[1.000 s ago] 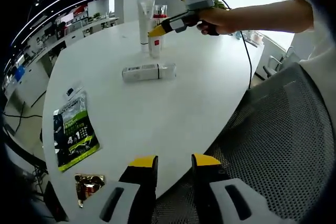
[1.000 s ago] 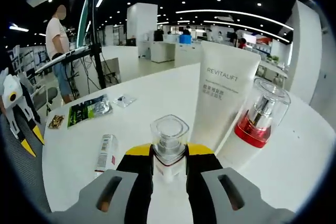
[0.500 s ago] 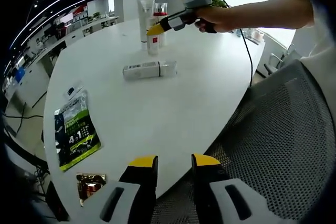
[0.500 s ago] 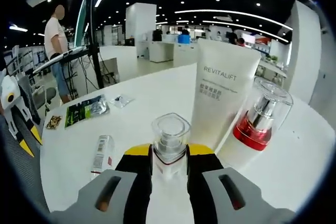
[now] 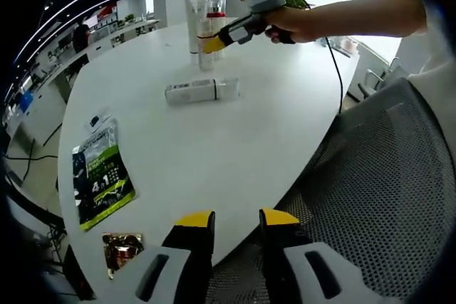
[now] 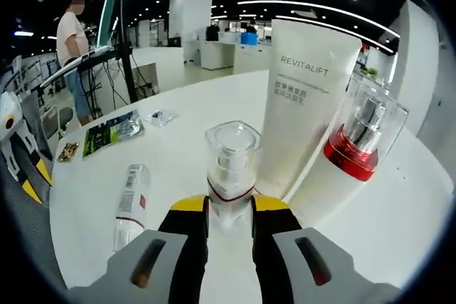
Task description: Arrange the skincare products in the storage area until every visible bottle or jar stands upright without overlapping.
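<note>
on the white table [image 5: 235, 140], a clear-capped bottle [image 6: 231, 169] is held upright in the clamped right gripper [image 6: 228, 211] beside the white tube [image 6: 303, 105] — probably so nothing overlaps; the left gripper [image 5: 235, 222] is kept apart, empty, while a bottle lying flat [image 5: 201, 90] is left waiting.

We see the right gripper [image 5: 211, 43] carrying the clear-capped bottle [image 6: 231, 166] farther toward the bench's [image 5: 235, 140] far edge over the last second. It now sits just beside the white tube [image 6: 305, 101] and the red-based bottle [image 6: 362, 137], which both loom larger in the right gripper view. In that view the bottle also rises higher above the fingers [image 6: 191, 208] than before. The lying bottle [image 6: 129, 201] has come closer to them, at the lower left.
</note>
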Demonstrator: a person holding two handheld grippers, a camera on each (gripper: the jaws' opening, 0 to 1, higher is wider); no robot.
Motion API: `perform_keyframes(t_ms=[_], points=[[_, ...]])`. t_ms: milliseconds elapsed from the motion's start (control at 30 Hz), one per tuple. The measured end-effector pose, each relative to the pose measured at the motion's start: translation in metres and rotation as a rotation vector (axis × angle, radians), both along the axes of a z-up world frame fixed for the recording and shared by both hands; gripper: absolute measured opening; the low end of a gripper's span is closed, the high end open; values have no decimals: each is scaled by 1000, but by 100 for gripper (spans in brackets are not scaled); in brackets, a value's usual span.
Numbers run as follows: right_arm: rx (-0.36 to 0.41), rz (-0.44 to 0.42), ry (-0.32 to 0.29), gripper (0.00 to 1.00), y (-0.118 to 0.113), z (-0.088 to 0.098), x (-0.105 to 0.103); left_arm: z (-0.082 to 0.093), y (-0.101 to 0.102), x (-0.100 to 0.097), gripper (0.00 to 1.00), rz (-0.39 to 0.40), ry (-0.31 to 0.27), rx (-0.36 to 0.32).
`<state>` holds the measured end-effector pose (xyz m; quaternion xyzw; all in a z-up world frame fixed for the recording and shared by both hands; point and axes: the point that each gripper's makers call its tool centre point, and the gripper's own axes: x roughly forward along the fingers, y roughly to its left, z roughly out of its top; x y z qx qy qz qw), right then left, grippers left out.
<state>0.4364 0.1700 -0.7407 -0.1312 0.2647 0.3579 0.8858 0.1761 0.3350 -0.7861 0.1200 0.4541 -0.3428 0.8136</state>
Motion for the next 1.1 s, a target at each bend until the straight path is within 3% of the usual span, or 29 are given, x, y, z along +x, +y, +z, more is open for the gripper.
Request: perform_keyframes(t_ms=[233,1100], points=[[-12,21,43,22,-6,-9,-1,-1,1,0,26,-4,2,10],[59,-111,103,18,-21,-9,7,-4,2,-2,25,-15,13,23]])
